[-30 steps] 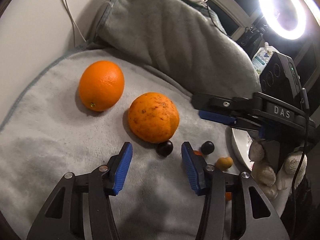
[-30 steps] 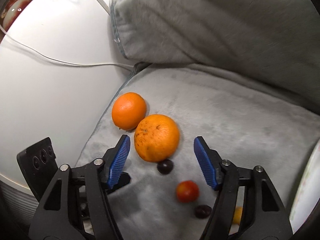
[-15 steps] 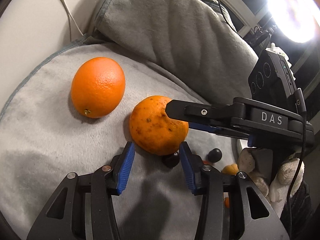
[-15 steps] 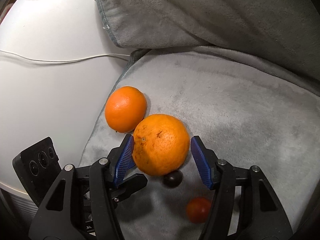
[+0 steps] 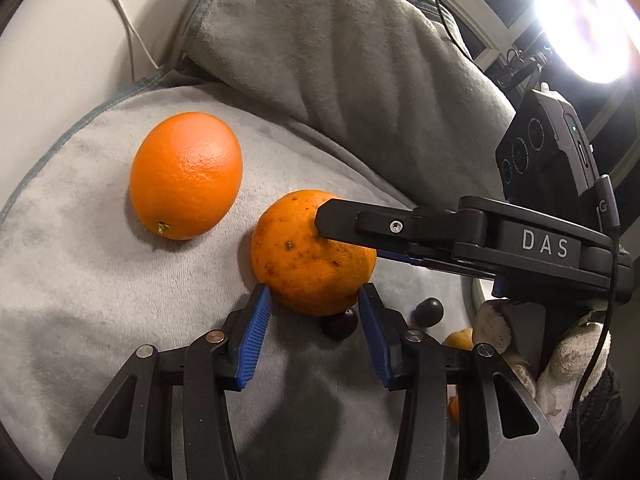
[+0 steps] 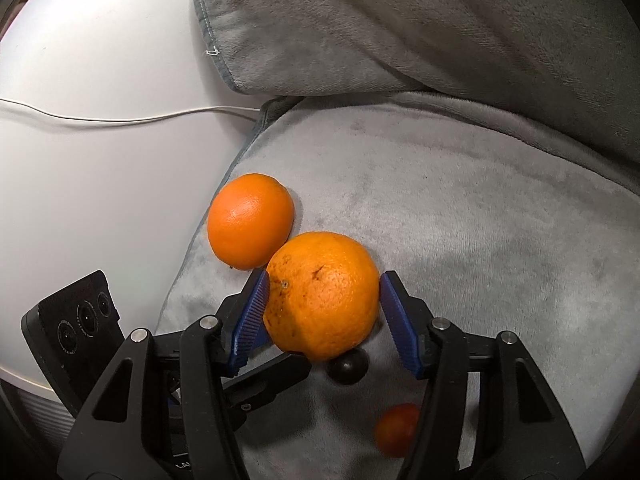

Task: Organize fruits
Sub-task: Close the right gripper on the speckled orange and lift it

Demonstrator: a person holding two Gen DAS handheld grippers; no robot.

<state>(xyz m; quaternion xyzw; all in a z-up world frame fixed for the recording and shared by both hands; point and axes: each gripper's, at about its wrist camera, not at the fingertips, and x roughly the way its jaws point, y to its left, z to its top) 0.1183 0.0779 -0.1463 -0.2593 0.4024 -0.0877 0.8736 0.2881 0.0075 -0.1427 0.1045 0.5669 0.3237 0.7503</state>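
- The right gripper straddles the speckled orange on the grey blanket. Its jaws have just been closing; whether both pads press yet I cannot tell.
- The left gripper stands apart just in front of the same fruit.
- The orange looks firm, round and rollable: grip across its widest part.
- A dark berry is half hidden beneath it.
- The smooth orange lies beyond.

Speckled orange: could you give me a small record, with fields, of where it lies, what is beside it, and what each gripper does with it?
place: speckled orange lies on the grey cloth
neighbours: smooth orange, apart from it; small dark fruit at its near side
right gripper: fingers have just been closing, the orange between them; pads seem to touch both sides
left gripper: open, tips close to the orange, holds nothing
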